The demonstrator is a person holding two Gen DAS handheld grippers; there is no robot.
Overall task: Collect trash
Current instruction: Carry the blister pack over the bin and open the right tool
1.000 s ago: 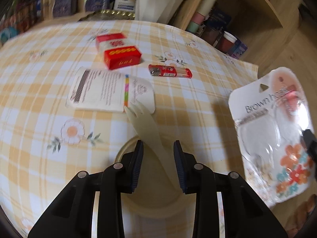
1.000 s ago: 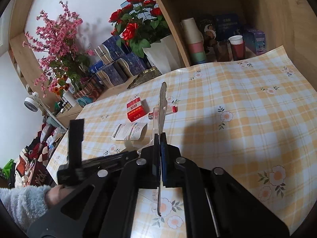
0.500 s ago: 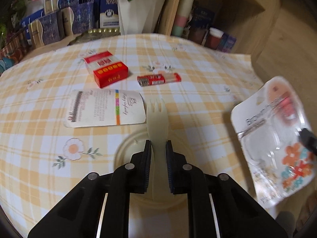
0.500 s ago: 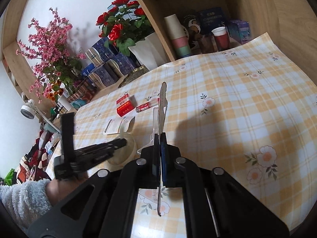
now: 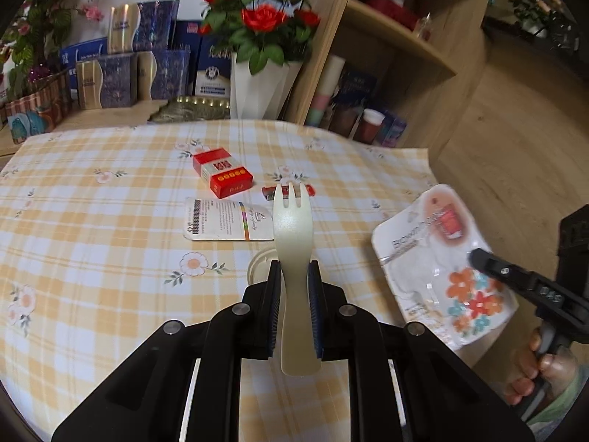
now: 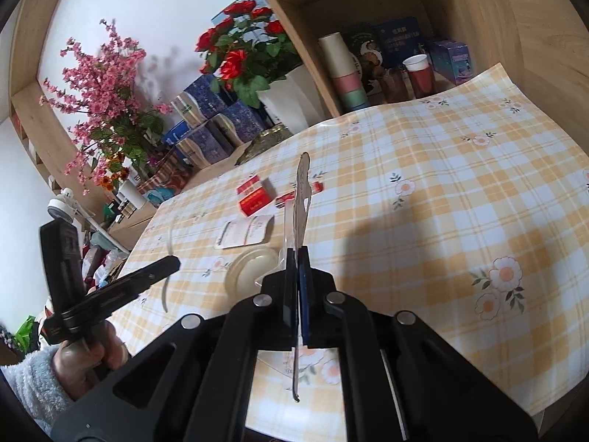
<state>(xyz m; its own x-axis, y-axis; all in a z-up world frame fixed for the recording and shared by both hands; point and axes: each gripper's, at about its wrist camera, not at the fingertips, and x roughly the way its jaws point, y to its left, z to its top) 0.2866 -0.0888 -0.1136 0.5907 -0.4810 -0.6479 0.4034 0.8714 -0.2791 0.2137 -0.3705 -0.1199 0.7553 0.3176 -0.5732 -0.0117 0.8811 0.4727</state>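
Both tongs are occupied: the left tongs (image 5: pixel 295 309) are clenched on the narrow handle of a cream plastic spork (image 5: pixel 292 243), its tines pointing away and up off the surface (image 5: pixel 92 258), while the right tongs (image 6: pixel 298 294) are pinched flat on a blister-pack card (image 5: pixel 441 258), seen edge-on from their own camera and face-on from the other, printed with orange flowers and a clear bubble. The spork looks light and stiff, smooth enough to swivel if gripped at one point, so the hold across the waist of the handle, well below the bowl, seems sound. The card is thin and floppy with a slick plastic front; taken by one edge it will droop, and I would expect it to slide unless the pads bite firmly. On the checked cloth lie more pieces likely to be trash: a white printed packet (image 5: pixel 228 219) lying flat, a red carton (image 5: pixel 224 174) beyond it, and a small red wrapper (image 5: pixel 289 191) partly hidden behind the tines. A pale round lid or dish (image 6: pixel 252 269) sits just below the left tongs, though I cannot tell which it is from here. No bin shows in either view.
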